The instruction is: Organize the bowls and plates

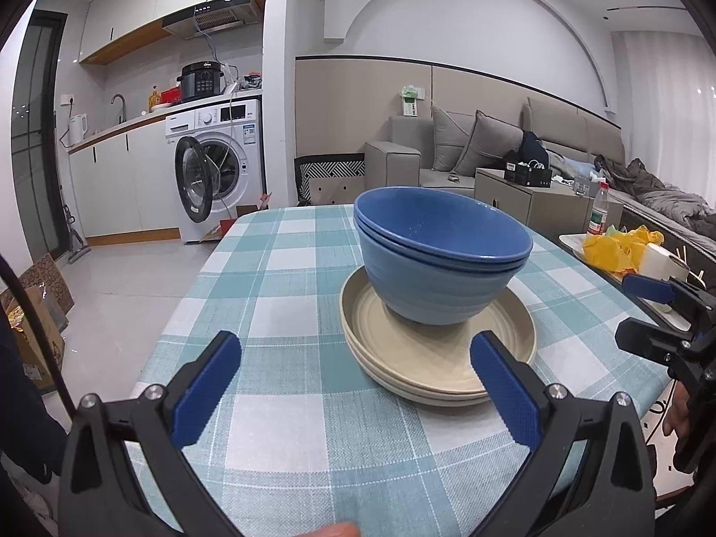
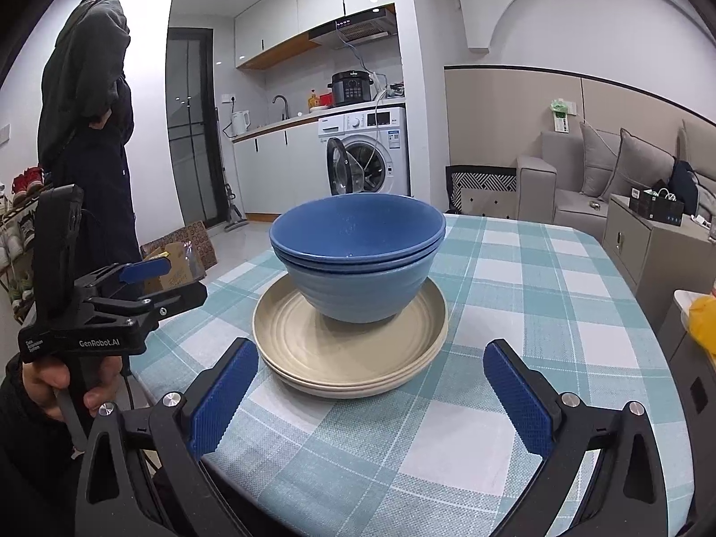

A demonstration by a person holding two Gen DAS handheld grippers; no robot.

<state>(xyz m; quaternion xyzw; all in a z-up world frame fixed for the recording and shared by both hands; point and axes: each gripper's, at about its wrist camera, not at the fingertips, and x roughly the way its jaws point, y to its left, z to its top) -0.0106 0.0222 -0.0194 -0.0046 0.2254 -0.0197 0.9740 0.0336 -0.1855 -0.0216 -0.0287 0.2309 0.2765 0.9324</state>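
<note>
Resting on the desk [image 1: 286, 438], two blue bowls [image 1: 441, 259] sit nested one inside the other, and they stand on two beige plates [image 1: 429, 358] that are stacked as well. The bowls sit toward the far side of the plates, leaving the near part of the top plate bare. A teal-and-white checked cloth [image 2: 514, 313] covers the desk under the plates.

Near the plates, on the side facing the person, the left tool [image 1: 355, 391] is spread wide with nothing between its blue pads; its right pad overlaps the plates' near rim in the left wrist view, though I cannot tell whether they touch. The right tool [image 2: 371, 396] is also wide open and empty, just short of the plates. A hand [image 2: 62, 385] grips the left tool's handle, left of the plates. Beyond the plates a washer [image 1: 210, 170] stands with its door open.
</note>
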